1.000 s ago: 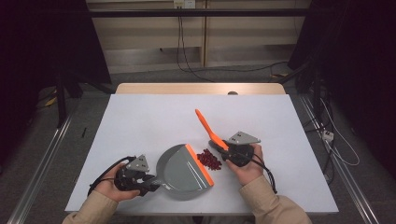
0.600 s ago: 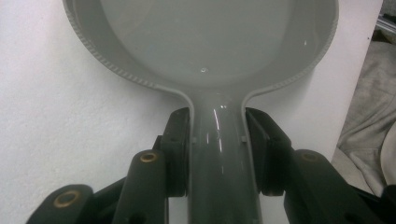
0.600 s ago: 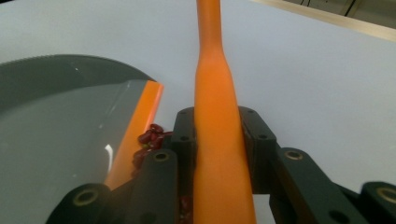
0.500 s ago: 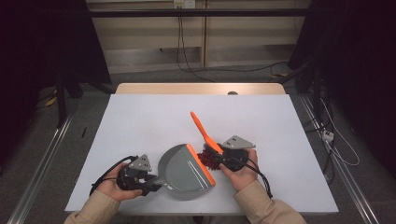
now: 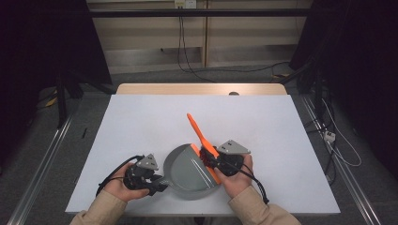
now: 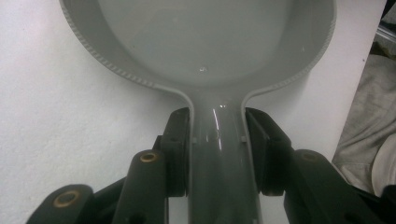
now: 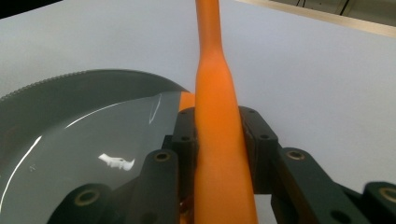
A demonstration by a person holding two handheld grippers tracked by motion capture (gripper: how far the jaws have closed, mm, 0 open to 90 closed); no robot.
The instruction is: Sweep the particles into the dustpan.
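1. While the left gripper [image 5: 157, 183] has its jaws clamped tight on the grey handle of the dustpan [image 5: 190, 171], the big thing is to keep that pan pressed flat on the white table [image 5: 141, 122]. If the front lip lifts, I'd expect crumbs to slide under instead of in.

2. The pan sits near the front edge of the table, between the two hands, with its orange lip [image 5: 213, 172] facing the right hand.

3. The right gripper [image 5: 212, 161] is pinched shut on the orange brush [image 5: 198, 132]. In the right gripper view the pads [image 7: 184, 133] squeeze the handle from both sides, with the long end poking up and away across the table.

4. The brush head and some small dark red bits [image 5: 205, 153] sit right at the lip. I can't tell if they're over it yet, since the gripper hides most of that spot.

5. My take: use short, low strokes toward the pan's middle, bristles touching the table, no flicking. A fast flick would probably bounce bits over the back wall.

6. Don't tilt the pan until the lip area looks clean.

7. Keep both grips firm; that glossy handle looks slippery.
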